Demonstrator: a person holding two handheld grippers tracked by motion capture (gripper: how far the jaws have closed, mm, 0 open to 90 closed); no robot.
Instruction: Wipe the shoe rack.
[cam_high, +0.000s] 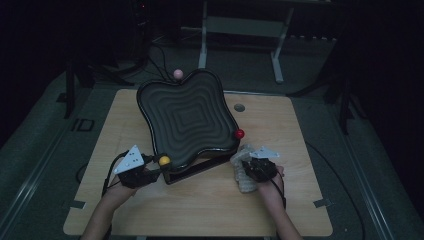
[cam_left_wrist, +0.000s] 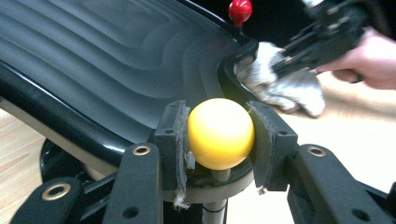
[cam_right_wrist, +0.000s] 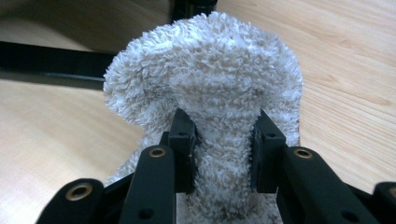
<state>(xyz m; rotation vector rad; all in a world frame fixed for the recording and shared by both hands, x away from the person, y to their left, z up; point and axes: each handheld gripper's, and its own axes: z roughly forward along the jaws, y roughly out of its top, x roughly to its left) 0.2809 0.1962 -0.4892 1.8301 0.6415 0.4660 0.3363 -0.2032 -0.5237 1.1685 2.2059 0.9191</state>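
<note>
Left gripper view shows the yellow ball knob (cam_left_wrist: 220, 133), smooth and glossy on a short stem, pinched between both pads of the left gripper (cam_left_wrist: 219, 140), jaws about half apart and pressing on its sides. The knob stands at the near left corner of the black tray (cam_left_wrist: 116, 60), whose surface is ribbed in stepped, concentric waves with a raised glossy rim.

From the high view the tray (cam_high: 187, 117) sits tilted on a dark frame in the middle of the wooden table (cam_high: 210, 210), with a red ball knob (cam_high: 240, 133) at its right corner and a pink one (cam_high: 178, 74) at the far edge.

The right gripper (cam_right_wrist: 223, 135) is clamped on a fluffy off-white towel (cam_right_wrist: 224, 79), its jaws squeezing a bunched fold. The towel (cam_high: 242, 170) lies just beside the tray's near right corner, probably touching the frame, though the dim light makes that hard to tell.

Bare tabletop runs along the near edge between the two hands and to the right of the towel; the left side of the table is also free.
</note>
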